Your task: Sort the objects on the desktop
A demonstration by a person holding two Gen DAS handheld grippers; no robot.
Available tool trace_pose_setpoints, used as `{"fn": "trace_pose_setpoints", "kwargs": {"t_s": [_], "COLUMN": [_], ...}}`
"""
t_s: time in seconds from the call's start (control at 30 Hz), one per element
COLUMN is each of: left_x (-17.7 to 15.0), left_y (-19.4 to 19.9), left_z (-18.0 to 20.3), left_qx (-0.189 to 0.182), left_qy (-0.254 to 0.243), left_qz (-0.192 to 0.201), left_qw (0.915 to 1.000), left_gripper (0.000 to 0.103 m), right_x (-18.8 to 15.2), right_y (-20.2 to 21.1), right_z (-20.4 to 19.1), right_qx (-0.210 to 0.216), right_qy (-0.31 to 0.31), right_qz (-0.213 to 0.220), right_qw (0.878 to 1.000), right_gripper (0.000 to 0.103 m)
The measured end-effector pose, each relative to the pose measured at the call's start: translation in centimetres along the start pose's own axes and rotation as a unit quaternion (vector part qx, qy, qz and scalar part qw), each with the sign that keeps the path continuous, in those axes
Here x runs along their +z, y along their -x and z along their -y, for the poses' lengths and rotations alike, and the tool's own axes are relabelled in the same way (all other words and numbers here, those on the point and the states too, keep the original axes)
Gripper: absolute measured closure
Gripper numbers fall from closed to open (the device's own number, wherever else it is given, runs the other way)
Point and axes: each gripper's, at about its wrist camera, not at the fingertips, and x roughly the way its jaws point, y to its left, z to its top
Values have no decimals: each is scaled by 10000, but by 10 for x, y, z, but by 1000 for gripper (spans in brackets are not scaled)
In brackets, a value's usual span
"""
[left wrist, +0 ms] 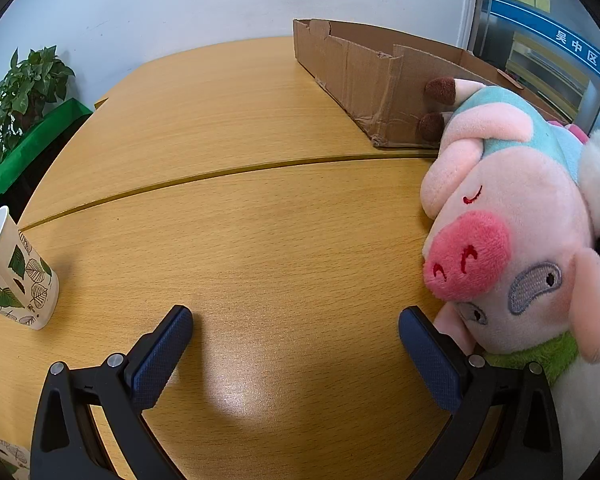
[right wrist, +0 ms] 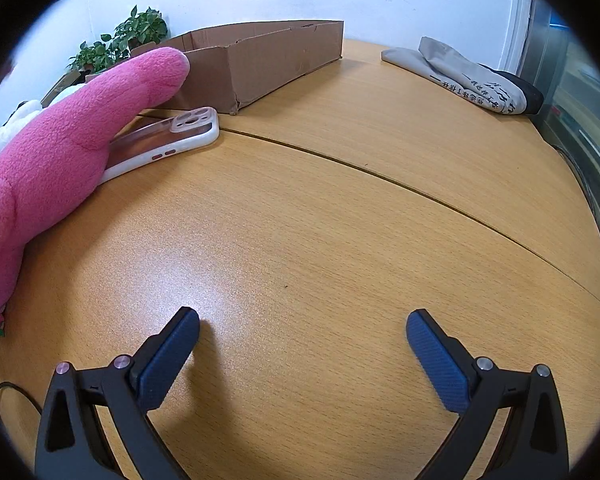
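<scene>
In the left wrist view a pink plush pig (left wrist: 512, 216) in a light blue top lies on its side at the right, its feet against a low cardboard box (left wrist: 364, 76). My left gripper (left wrist: 296, 320) is open and empty over bare table; its right finger is close to the pig's head. A paper cup (left wrist: 16, 276) with leaf print stands at the far left. In the right wrist view my right gripper (right wrist: 302, 320) is open and empty. A pink plush toy (right wrist: 60, 148) lies at the left, partly over a clear phone case (right wrist: 172, 136). The cardboard box (right wrist: 260, 60) sits behind them.
The wooden table (right wrist: 340, 220) has a seam across it. Folded grey cloth bags (right wrist: 468, 76) lie at the far right. Potted plants (left wrist: 24, 92) stand beyond the table's left edge by the wall. A white plush (right wrist: 4, 132) shows behind the pink toy.
</scene>
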Motion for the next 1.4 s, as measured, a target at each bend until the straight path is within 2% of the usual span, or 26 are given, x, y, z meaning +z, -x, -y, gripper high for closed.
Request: {"fn": "trace_pose_setpoints", "kwargs": {"t_s": [0.47,0.6,0.67,0.73,0.83,0.93,1.03,1.2,1.3,1.4], "left_x": [3,2,-2,-7,-10,-13,-16,-20,-15,-9], "left_y": [-2,-3,1,16,63,110,157,235,221,197], "left_z": [1,4,3,5,24,42,61,91,126,161], "left_qx": [0,-33,65,235,270,305,340,396,6,-406], "left_qy": [-2,-38,47,216,311,406,500,655,640,597], "left_qz": [-3,-12,-122,-135,289,712,1133,1830,1550,1156], "left_qw": [10000,10000,9999,9994,9987,9962,9917,9801,9858,9907], "left_gripper": [0,0,0,0,0,0,0,0,0,0], "right_x": [9,5,-6,-18,-27,-24,-14,16,34,59], "right_y": [-8,-5,7,38,104,175,215,185,165,140], "right_z": [0,-12,-29,-51,-89,-138,-184,-256,-301,-336], "right_qx": [126,-140,-164,-273,-372,-449,-255,71,363,652], "right_qy": [187,-190,-289,-455,-702,-547,-570,-520,-478,-732], "right_qz": [1,-23,-31,320,981,1774,2338,2051,2242,2041], "right_qw": [9997,9997,9994,9981,9920,9816,9703,9773,9727,9740], "right_gripper": [0,0,0,0,0,0,0,0,0,0]}}
